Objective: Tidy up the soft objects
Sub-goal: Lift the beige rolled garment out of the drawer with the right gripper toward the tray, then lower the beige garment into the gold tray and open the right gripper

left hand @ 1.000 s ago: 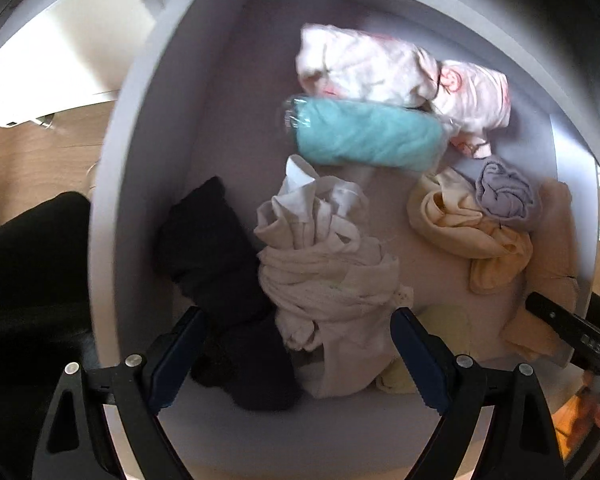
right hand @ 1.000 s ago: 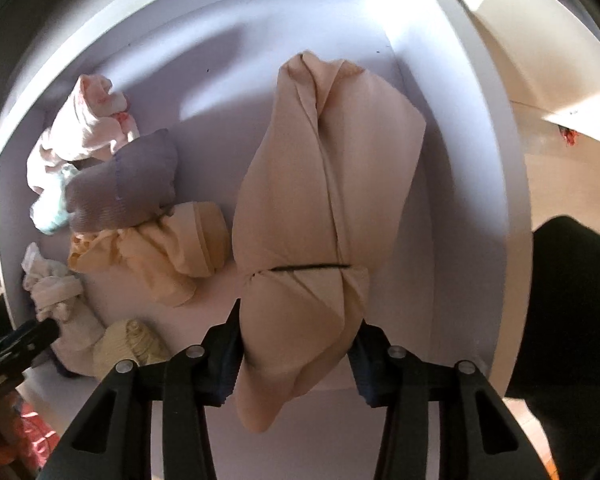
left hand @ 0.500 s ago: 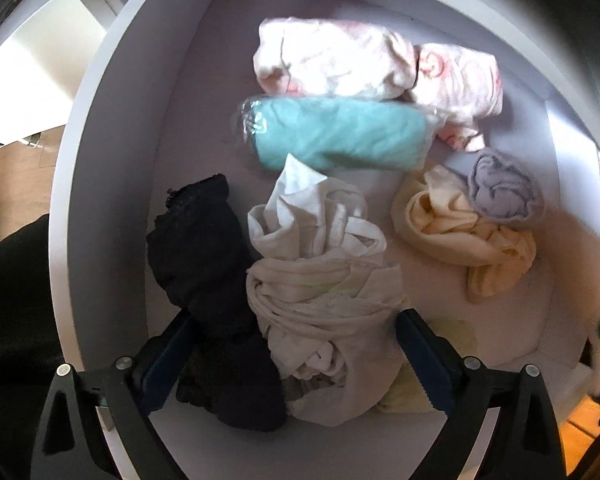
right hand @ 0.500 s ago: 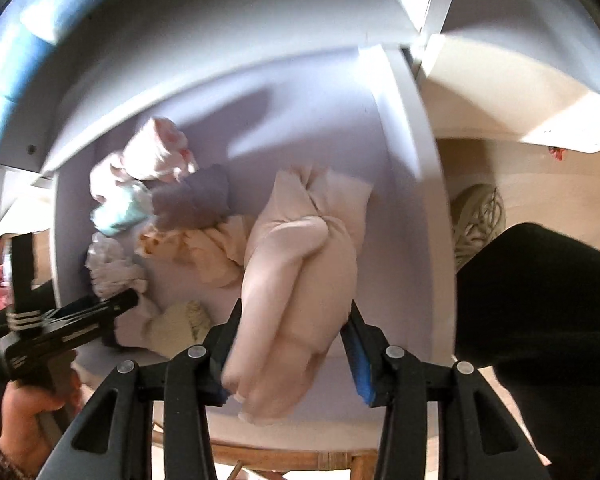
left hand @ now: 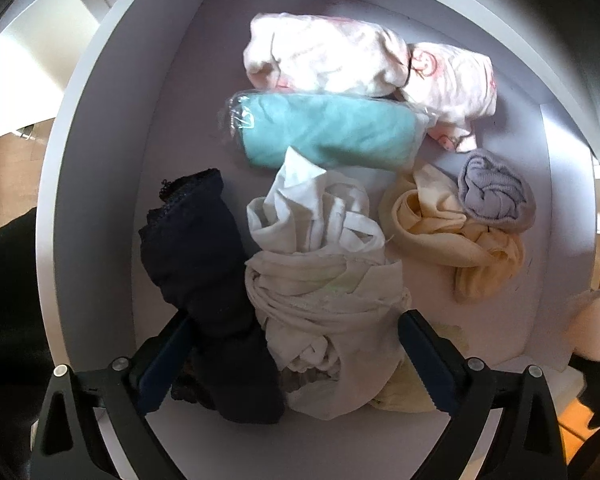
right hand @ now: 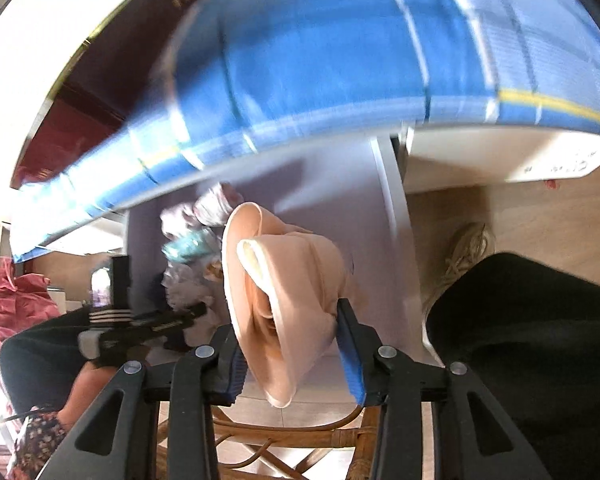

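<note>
An open white drawer point(left hand: 92, 160) holds several soft items: a crumpled white garment point(left hand: 320, 280), a black lacy one point(left hand: 204, 264), a teal roll in clear plastic point(left hand: 328, 132), a pink-patterned bundle point(left hand: 360, 64), a cream piece point(left hand: 440, 236) and a lilac ball point(left hand: 496, 196). My left gripper point(left hand: 294, 320) points straight down over the white and black garments. Its jaws are opening wide, with both garments between them and not pinched. My right gripper point(right hand: 286, 320) hangs above the drawer's front with a peach garment point(right hand: 284, 280) in it. Its jaws are closing on that cloth.
A blue checked cloth point(right hand: 340, 60) overhangs the drawer's back. Below the drawer's front stands a wicker stool point(right hand: 292, 440). A shoe point(right hand: 468, 248) and a black-clad leg point(right hand: 540, 340) are on the right, a red bag point(right hand: 16, 304) on the left. A pale yellow item point(left hand: 400, 392) lies under the white garment.
My right gripper has lifted the peach garment up out of the drawer and tilted back. My left gripper has stayed over the white and black garments with its fingers spreading slightly.
</note>
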Tool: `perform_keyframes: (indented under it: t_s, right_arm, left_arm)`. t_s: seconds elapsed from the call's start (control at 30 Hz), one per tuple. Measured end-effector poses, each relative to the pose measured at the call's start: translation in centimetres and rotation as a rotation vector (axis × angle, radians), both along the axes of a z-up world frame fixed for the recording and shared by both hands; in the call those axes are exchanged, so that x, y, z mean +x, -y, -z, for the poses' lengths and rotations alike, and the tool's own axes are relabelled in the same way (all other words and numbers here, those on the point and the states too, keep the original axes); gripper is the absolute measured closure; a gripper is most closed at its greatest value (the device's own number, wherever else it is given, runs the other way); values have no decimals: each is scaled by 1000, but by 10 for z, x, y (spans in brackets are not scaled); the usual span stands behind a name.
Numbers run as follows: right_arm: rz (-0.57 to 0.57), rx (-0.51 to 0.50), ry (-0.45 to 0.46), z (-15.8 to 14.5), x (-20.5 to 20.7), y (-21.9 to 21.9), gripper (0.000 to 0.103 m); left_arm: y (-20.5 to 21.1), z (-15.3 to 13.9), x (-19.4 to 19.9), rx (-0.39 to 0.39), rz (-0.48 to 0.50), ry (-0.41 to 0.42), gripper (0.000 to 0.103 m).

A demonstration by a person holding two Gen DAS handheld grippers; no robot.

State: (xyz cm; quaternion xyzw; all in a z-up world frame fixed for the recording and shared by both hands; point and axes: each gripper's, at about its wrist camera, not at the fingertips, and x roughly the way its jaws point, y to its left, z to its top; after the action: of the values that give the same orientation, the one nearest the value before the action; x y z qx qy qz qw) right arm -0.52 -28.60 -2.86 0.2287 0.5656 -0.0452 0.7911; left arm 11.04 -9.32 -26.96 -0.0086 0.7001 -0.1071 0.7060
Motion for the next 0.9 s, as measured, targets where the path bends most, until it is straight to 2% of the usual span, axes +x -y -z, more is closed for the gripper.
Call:
perform_keyframes:
  t_s: [0.2,0.33,0.5,0.77,0.9]
  right_arm:
    - [-17,-1,103,-57,-6,2,64]
    - [-29,-29,186,-107,-8,6,64]
    - [-58,-112,298,-181,1,6,64]
    - [-98,-185,426,-256,52,-20,65]
    - [-106,-214,432,-262,97,-34,66]
  left_arm:
    - [24,3,-2,20,42,21,4]
    - [26,-1,-4,29,58,31,8]
    - [28,-8,-6,39,81,43,15]
    - [26,-13,-7,35,78,34,16]
    - [27,-12,-7,34,83,31,16]
